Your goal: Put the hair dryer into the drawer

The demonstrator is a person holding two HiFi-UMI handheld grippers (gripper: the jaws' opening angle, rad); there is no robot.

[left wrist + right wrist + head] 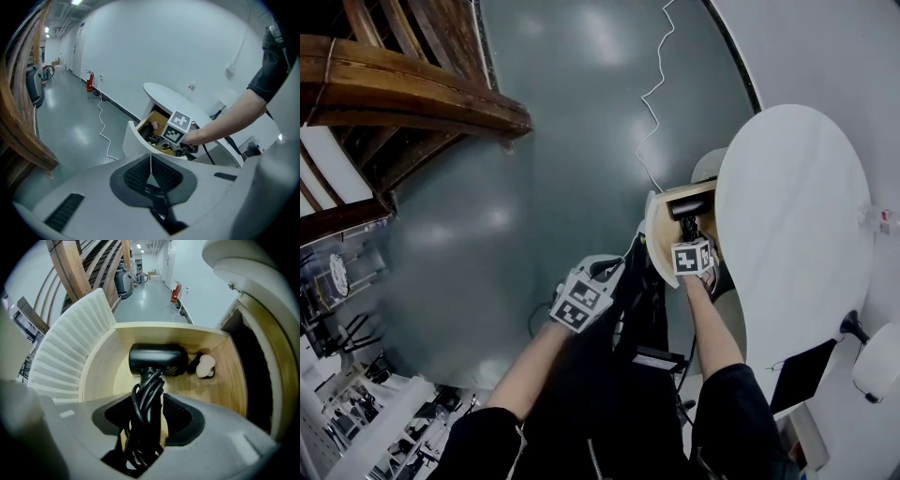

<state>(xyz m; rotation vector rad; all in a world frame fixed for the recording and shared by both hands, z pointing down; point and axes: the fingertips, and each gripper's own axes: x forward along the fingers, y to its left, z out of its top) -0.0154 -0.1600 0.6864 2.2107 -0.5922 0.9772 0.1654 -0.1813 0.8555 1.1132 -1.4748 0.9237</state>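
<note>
Right gripper (149,411) clamps the hair dryer (158,360) by its handle; body at 12 o'clock, axis 6-to-12, inside the drawer (105,366)

Office-like hall: polished grey floor (581,141), wooden staircase (403,94), fire extinguisher (89,82), white wall (164,42).

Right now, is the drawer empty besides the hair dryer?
No, a small pale object lies in the drawer beside the hair dryer.
</note>
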